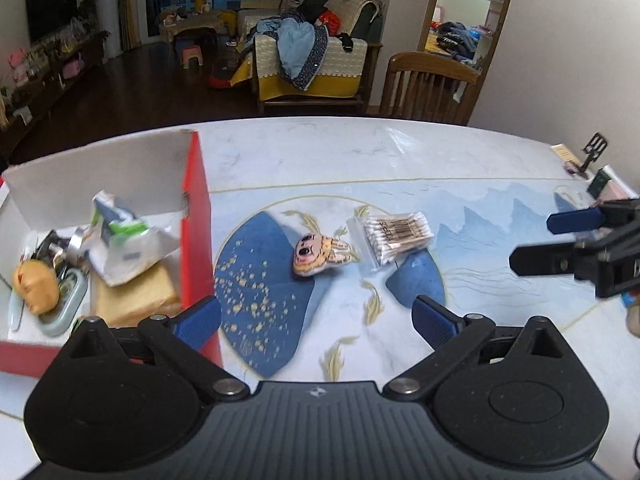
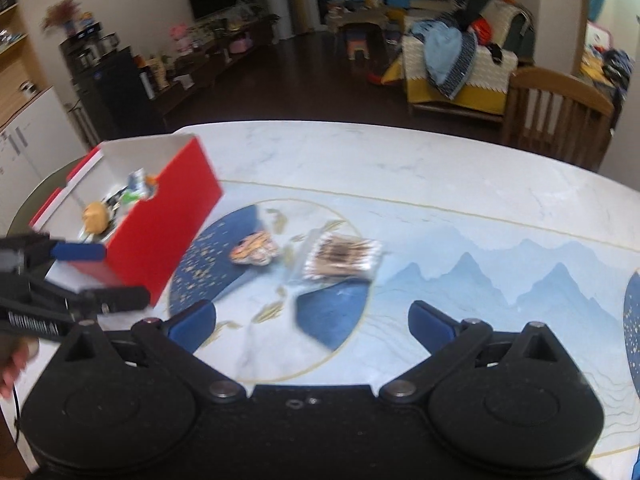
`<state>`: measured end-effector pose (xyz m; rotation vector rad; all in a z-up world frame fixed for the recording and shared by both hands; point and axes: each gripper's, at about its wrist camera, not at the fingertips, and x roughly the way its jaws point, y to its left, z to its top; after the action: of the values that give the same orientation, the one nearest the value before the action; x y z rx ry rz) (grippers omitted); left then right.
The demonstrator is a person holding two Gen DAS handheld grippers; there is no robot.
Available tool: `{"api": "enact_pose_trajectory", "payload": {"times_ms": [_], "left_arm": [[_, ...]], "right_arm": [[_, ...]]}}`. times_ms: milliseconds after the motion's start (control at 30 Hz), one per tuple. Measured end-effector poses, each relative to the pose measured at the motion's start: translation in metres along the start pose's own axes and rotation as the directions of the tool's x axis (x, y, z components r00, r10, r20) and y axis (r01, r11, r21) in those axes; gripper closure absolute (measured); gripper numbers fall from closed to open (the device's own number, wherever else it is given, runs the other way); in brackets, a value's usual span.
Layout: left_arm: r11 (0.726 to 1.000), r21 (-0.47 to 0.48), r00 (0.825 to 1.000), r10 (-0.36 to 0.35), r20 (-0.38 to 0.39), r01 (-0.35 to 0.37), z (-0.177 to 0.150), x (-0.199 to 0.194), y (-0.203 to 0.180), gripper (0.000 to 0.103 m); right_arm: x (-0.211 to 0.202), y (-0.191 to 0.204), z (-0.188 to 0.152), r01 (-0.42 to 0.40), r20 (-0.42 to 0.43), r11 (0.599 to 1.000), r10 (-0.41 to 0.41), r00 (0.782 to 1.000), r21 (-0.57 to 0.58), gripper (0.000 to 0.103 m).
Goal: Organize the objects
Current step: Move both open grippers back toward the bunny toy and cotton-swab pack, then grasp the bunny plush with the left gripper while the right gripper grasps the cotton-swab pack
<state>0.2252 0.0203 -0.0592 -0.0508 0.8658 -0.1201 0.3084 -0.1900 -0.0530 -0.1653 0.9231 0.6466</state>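
Marble table [image 1: 320, 152], one red box [image 1: 196, 216], one swab pack [image 1: 396, 236], one toy [image 1: 320, 256], both jaws wide, empty.

Both wrist views angled down, near table [image 1: 320, 152]; share red box [image 2: 168, 224], mat centre.

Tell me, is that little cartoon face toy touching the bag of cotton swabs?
Apart. In the left wrist view a strip of bare table shows between the cartoon face toy and the bag of cotton swabs. The right wrist view is too blurred to add anything.

Dim indoor light, motion blur, fisheye warping.
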Motion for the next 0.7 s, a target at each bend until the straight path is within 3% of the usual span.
{"api": "enact_pose_trajectory", "payload": {"times_ms": [100,333,700], "left_arm": [[0.999,0.031,0.999,0.033,-0.034,-0.031,0.009,0.02,-0.013,0.0],[1.0,0.024,0.995,0.012,-0.094,-0.01,0.024,0.067,-0.026,0.0],[0.996,0.025,0.992,0.084,-0.092,-0.082,0.039,0.119,-0.028,0.0]], "right_arm": [[0.015,-0.01,0.009,0.008,-0.019,0.999,-0.008,1.0,0.034,0.0],[0.055,-0.023,0.031,0.025,-0.068,0.994,-0.018,0.997,0.105,0.0],[0.115,-0.029,0.049,0.061,-0.155,0.982,-0.033,0.987,0.178,0.001]]}}
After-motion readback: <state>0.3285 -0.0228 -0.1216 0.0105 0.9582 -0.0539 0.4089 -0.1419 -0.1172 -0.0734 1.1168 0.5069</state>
